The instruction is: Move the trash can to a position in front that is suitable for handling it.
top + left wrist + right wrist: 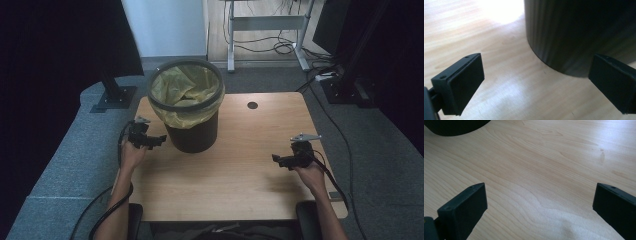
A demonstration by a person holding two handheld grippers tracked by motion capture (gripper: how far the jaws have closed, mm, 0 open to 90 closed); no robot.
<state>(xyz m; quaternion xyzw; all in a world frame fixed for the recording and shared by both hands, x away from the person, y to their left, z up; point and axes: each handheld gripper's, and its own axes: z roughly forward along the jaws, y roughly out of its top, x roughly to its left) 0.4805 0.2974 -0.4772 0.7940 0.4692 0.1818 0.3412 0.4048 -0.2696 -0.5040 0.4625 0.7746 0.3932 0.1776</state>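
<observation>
Forearms enter from the near edge of the worktop, each hand carrying a tool. Left tool sits just beside the black waste bin, jaws spread wide and holding nothing; from its own camera the bin's lower wall stands between and beyond the two pads, not touched. Right tool hovers well apart from the bin, over bare wood, jaws likewise wide and empty.

The bin stands upright toward the far left of the worktop, lined with a yellow bag folded over its rim.

Risk, as judged: the left tool is low against the bin's side; a push there could slide or tip the bin, since it looks light and tall. A careless grab at the liner could pull the bag off the rim. Trailing cables could also snag.

Surface is pale wood, with a round cable hole. Grey carpet, a desk frame and loose cables lie beyond.
</observation>
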